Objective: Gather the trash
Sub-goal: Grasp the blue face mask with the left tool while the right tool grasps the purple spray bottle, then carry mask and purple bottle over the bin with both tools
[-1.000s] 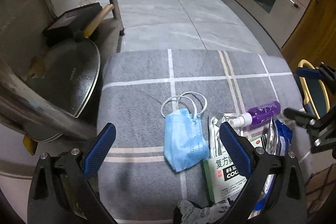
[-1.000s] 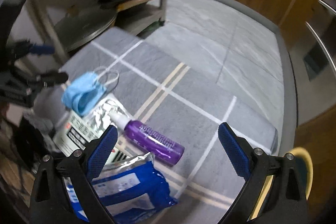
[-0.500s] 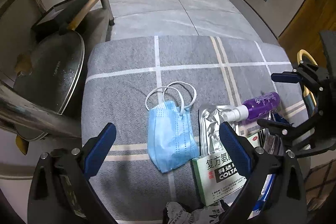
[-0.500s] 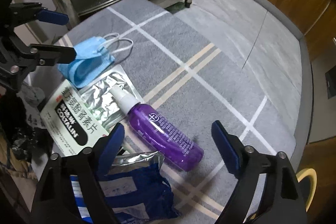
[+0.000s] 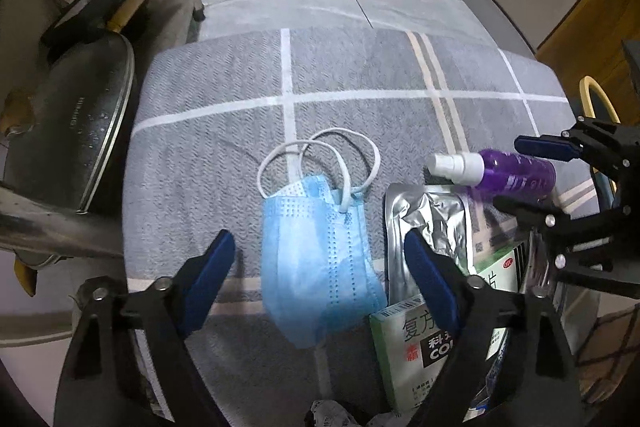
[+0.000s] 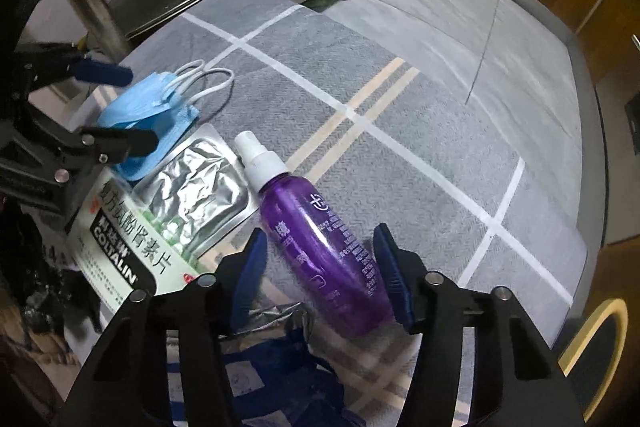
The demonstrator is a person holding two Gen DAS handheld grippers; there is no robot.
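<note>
1. A grey checked cloth point(image 5: 360, 75) is spread on the surface, and the trash is laid on it.
2. The left gripper point(image 5: 320, 267) is lowered over the blue mask point(image 5: 316, 251); its jaws have just been closing, with the mask between them but not yet pinched.
3. The right gripper point(image 6: 320, 267) is placed astride the purple spray bottle point(image 6: 320, 247); its jaws have just been closing, and a gap is seen on both sides.
4. A foil pouch point(image 6: 200, 187) and a medicine box point(image 6: 120, 255) are found between mask and bottle.
</note>
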